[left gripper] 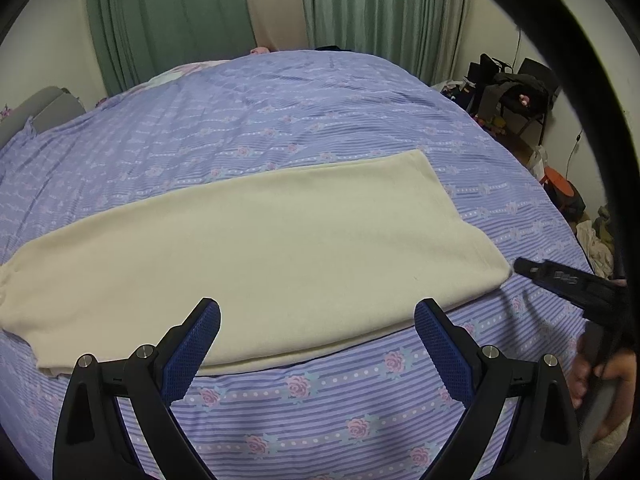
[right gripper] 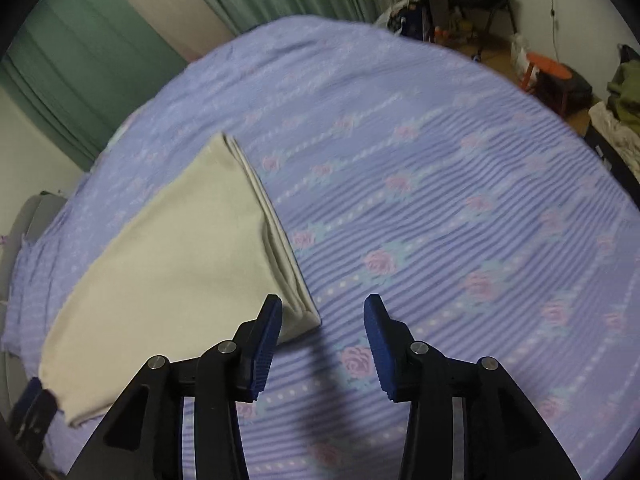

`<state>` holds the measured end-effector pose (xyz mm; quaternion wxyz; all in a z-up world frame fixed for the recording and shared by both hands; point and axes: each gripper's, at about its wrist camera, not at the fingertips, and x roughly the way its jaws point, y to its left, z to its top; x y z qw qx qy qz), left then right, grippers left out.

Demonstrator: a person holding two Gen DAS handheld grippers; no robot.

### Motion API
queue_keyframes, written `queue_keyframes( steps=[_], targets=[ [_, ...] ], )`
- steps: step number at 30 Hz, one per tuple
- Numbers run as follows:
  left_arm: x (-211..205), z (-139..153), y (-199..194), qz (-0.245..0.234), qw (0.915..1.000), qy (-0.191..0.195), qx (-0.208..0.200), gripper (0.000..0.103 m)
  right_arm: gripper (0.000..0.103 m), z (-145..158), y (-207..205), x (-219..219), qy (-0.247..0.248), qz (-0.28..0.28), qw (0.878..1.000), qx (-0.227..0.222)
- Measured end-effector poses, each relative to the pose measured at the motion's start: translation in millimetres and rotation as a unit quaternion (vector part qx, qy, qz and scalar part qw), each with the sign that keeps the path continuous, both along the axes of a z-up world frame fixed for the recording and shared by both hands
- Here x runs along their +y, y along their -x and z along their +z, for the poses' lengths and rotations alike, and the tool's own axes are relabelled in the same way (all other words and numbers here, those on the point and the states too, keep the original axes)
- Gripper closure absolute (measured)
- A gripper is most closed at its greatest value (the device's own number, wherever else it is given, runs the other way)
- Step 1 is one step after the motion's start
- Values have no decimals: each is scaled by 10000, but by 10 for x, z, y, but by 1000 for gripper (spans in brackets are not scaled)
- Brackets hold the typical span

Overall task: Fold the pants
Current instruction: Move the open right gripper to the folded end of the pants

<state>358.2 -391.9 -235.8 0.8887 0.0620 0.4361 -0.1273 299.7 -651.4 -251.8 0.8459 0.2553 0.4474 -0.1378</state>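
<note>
Cream pants (left gripper: 260,248) lie flat on the bed as one long band, folded lengthwise, running from lower left to upper right. My left gripper (left gripper: 318,312) hovers open over their near long edge, its blue pads wide apart and holding nothing. In the right wrist view the pants (right gripper: 172,260) show stacked layers at their right end. My right gripper (right gripper: 323,304) is open just beside that end's near corner, with only bedsheet between its fingers. Its black body (left gripper: 560,280) shows at the right in the left wrist view, held by a hand (left gripper: 588,376).
The bed has a lilac striped sheet with pink roses (left gripper: 320,100), and much bare sheet (right gripper: 460,200) lies to the right of the pants. Green curtains (left gripper: 168,24) hang behind. A chair piled with dark clothes (left gripper: 516,92) and an orange stool (right gripper: 548,68) stand beyond the bed's right edge.
</note>
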Motion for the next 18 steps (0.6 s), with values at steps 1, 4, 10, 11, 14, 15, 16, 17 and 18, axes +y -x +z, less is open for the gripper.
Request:
queue_keyframes(
  steps=[1, 4, 10, 11, 14, 15, 16, 17, 18],
  targets=[
    [9, 0, -5, 12, 10000, 46, 20, 4, 59, 48, 37, 5, -47, 24, 10000, -84],
    [11, 18, -19, 55, 10000, 64, 14, 4, 47, 70, 107, 66, -366, 199, 9989, -235],
    [49, 37, -50, 119, 9999, -36, -80, 4, 47, -366, 70, 255, -1513, 232, 9881, -177],
    [49, 33, -50, 130, 9999, -45, -86, 4, 47, -451, 58, 292, -1679, 181, 9855, -166],
    [53, 9, -62, 142, 9998, -80, -86, 4, 46, -570, 33, 319, -1798, 72, 9834, -235],
    [50, 2, -58, 140, 9998, -93, -94, 4, 44, -599, 29, 312, -1832, 33, 9827, -282],
    [48, -4, -57, 131, 9998, -105, -92, 4, 42, -630, 12, 291, -1911, -23, 9809, -361],
    [48, -9, -57, 122, 9998, -111, -91, 4, 41, -644, -25, 285, -1971, -74, 9795, -411],
    [50, -11, -60, 118, 9998, -119, -95, 4, 40, -648, -31, 272, -2020, -104, 9783, -459]
  ],
)
